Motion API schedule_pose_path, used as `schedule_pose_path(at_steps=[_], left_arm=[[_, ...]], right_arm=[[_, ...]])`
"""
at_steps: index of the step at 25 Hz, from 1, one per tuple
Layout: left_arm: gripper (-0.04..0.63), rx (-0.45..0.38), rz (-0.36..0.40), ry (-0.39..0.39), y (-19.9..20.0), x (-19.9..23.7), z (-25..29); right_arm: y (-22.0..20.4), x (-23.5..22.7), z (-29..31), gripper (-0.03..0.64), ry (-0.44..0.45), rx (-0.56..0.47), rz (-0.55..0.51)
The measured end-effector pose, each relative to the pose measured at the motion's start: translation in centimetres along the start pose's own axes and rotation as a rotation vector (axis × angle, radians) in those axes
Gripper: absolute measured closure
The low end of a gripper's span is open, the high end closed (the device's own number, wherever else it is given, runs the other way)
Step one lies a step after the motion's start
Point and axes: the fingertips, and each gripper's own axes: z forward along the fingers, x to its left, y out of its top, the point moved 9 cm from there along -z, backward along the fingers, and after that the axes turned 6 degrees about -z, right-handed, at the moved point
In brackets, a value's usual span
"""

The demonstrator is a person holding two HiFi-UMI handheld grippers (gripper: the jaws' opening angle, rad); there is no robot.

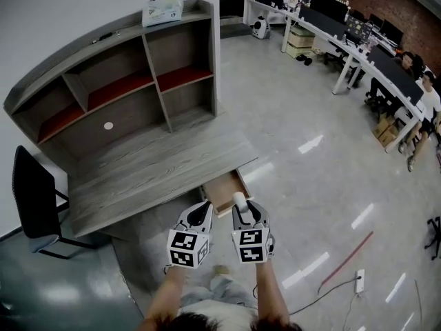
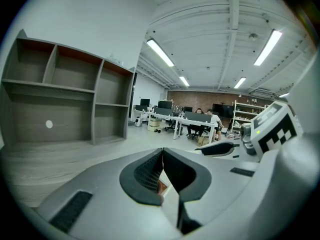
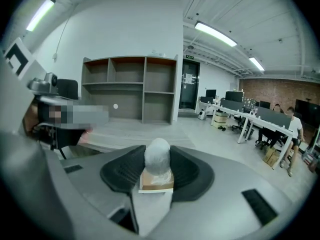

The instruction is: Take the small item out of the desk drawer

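Head view with both gripper views, places given from the open drawer [image 1: 224,190], which juts out of the front edge of the grey desk [image 1: 158,164]. I hold the right gripper [image 1: 240,207] over the drawer's front lip. Its jaws are closed onto the small item [image 1: 238,199], a rounded white wrapped lump that stands up between the pads [image 3: 125,169]. In the right gripper view the item [image 3: 157,158] fills the gap, and the drawer's pale wood shows directly beneath it. The left gripper [image 1: 202,209] hangs just beside the drawer on the side toward the black chair [image 1: 34,198]. Its jaws meet at the tips and grip nothing, and only a sliver of brown shows through the slit in the left gripper view [image 2: 162,171]. Beyond the drawer, the desktop runs bare to the shelf unit [image 1: 124,81] along its back edge, with a tissue box [image 1: 162,10] on top. On the side away from the chair, glossy floor [image 1: 310,164] lies open as far as the office benches. A power strip [image 1: 358,279] and its cable lie well apart from the drawer.
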Motion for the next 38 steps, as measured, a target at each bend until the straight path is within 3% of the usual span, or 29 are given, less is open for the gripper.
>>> schedule_pose_path(at_steps=[28, 38], left_arm=[[0.578, -0.065, 0.037, -0.104, 3.1, -3.5, -9.6], [0.578, -0.088, 0.06, -0.104, 3.3, -4.7, -13.5]], right_arm=[[4.4, 4.0, -10.7, 0.451, -0.07, -0.155, -0.092], [4.2, 5.8, -14.1, 0.451, -0.078, -0.194, -0.085]])
